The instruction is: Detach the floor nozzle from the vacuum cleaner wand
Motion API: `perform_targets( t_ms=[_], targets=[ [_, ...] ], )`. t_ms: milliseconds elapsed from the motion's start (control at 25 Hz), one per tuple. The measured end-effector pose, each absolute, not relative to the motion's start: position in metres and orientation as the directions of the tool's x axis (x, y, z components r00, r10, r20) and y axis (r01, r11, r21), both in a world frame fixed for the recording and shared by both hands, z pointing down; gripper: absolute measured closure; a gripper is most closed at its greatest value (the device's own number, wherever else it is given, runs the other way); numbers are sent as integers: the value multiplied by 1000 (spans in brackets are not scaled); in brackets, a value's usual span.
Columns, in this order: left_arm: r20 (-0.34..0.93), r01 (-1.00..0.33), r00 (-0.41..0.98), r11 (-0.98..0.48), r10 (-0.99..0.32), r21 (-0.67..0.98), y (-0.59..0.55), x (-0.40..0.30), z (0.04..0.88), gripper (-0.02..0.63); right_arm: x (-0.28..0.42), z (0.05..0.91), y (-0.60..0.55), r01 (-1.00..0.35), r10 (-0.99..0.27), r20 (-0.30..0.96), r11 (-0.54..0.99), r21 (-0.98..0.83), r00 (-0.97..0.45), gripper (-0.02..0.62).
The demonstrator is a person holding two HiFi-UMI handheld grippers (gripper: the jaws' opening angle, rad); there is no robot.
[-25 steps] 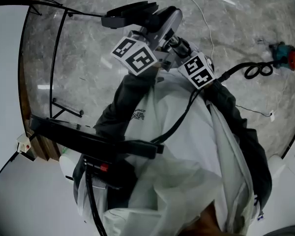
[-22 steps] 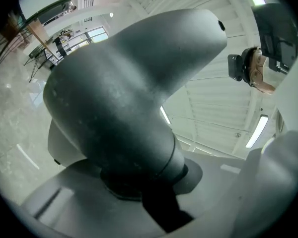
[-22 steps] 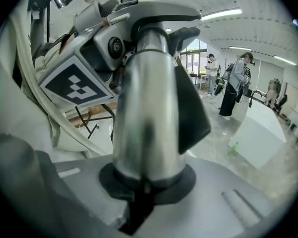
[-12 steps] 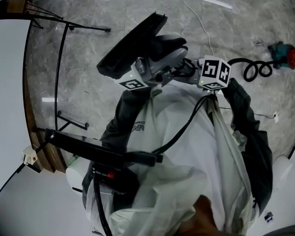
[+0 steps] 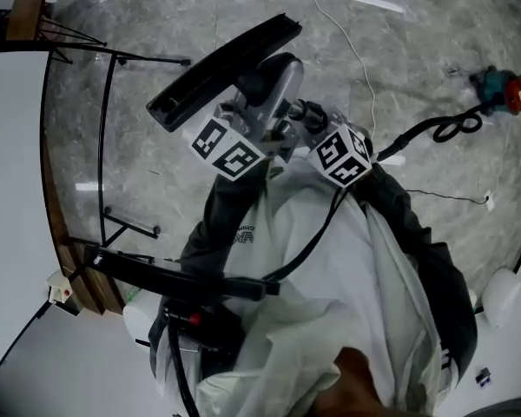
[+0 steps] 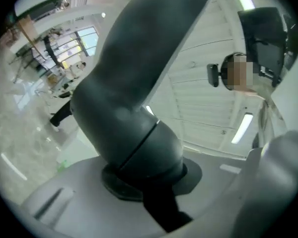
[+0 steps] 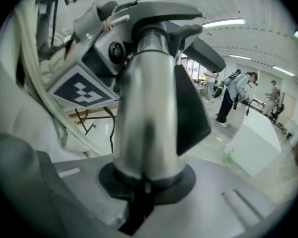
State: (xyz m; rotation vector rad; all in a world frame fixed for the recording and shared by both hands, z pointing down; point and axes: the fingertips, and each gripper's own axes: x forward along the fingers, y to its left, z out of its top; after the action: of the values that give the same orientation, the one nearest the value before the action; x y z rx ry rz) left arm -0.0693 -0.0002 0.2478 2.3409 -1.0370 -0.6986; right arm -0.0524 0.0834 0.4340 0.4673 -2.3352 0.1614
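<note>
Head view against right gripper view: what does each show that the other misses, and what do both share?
Head view only: the floor nozzle end to end, and a red and teal object on the floor. Right gripper view only: the right gripper, jaws shut on the silver wand, and people standing far off. Both: the marker cube on the left gripper.

The place was a large open workroom, with a polished grey marble floor [image 5: 417, 102], long white ceiling strip lights [image 7: 223, 22], a plain white table [image 7: 258, 138] and standing people [image 7: 236, 95].
</note>
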Motion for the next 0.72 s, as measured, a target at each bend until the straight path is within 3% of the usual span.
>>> perform_targets(
  t_ms=[80, 240, 320, 440, 640, 720],
  targets=[
    [-365, -432, 663, -732, -654, 526, 18, -55, 228, 531, -51, 424, 102, -235, -126, 654, 969, -81, -746, 557],
    [-563, -95, 781, -942, -271, 322, 70, -21, 188, 531, -35, 390, 155, 198, 371, 492, 909, -367, -788, 557],
    [-581, -59, 773, -941, -255, 334, 66, -19, 188, 531, -29, 387, 160, 259, 462, 451, 859, -441, -764, 557],
    [-560, -145, 736, -896, -382, 420, 42, -34, 203, 529, -41, 398, 145, 138, 360, 490, 892, -431, -794, 557],
    [-313, -442, 657, -686, -686, 577, 3, -53, 232, 528, -52, 420, 95, -338, -183, 650, 933, -122, -738, 557],
    [-222, -518, 605, -590, -765, 620, -8, -61, 245, 528, -51, 428, 83, -429, -293, 680, 903, -36, -672, 557]
  ],
)
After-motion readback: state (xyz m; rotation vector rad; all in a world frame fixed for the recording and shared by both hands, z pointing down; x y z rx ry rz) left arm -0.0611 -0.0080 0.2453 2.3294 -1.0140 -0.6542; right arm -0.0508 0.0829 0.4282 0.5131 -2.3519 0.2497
